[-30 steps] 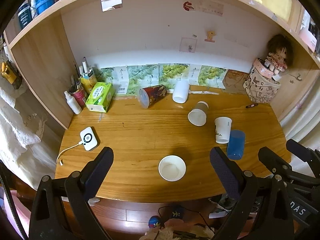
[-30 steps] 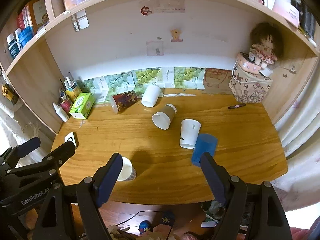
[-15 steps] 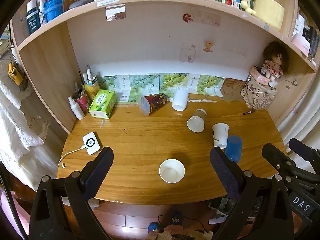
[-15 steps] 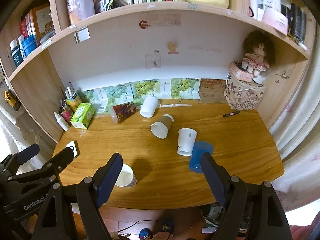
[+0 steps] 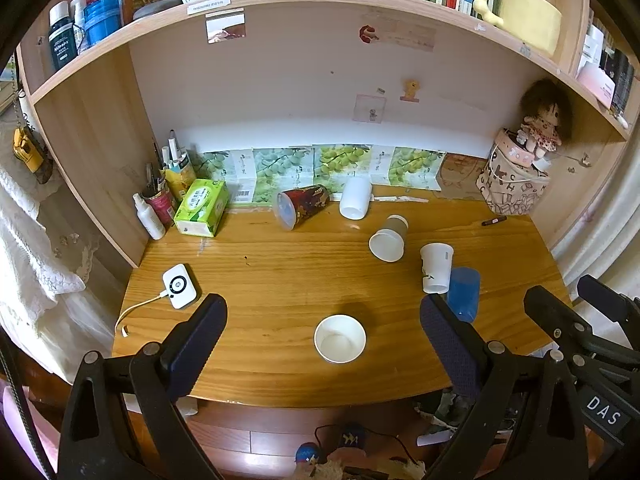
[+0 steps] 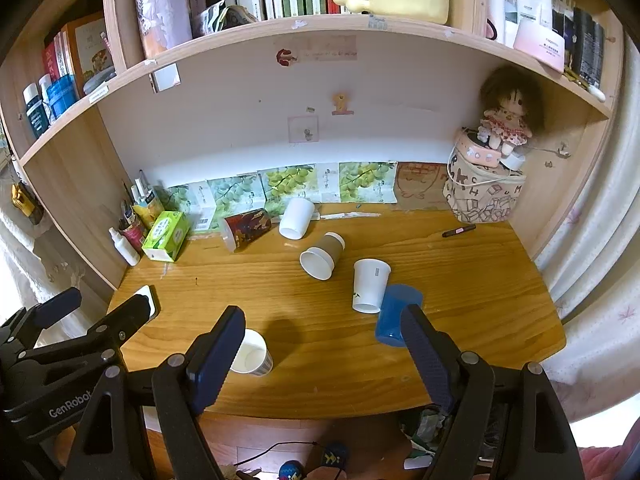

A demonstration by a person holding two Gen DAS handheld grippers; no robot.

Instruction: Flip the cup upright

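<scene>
A white paper cup (image 5: 340, 338) stands upright near the desk's front edge, also in the right wrist view (image 6: 251, 356). Several cups lie on their sides: a red patterned one (image 5: 302, 206), a white one (image 5: 355, 197), a brown-sleeved one (image 5: 388, 237), a white printed one (image 5: 436, 268) and a blue one (image 5: 463, 293). My left gripper (image 5: 322, 332) is open and empty, held back above the front edge with the upright cup between its fingers in view. My right gripper (image 6: 322, 344) is open and empty, to the right of the left one.
A green tissue box (image 5: 201, 207), pen holder (image 5: 158, 196) and spray bottle (image 5: 149, 216) stand at the back left. A white charger (image 5: 179, 286) lies at the left front. A patterned bag with a doll (image 5: 514, 188) sits at the back right, a marker (image 5: 494, 221) beside it.
Both grippers have pulled back and up from the desk, so the shelf of books has come into view. The cups have not moved.
</scene>
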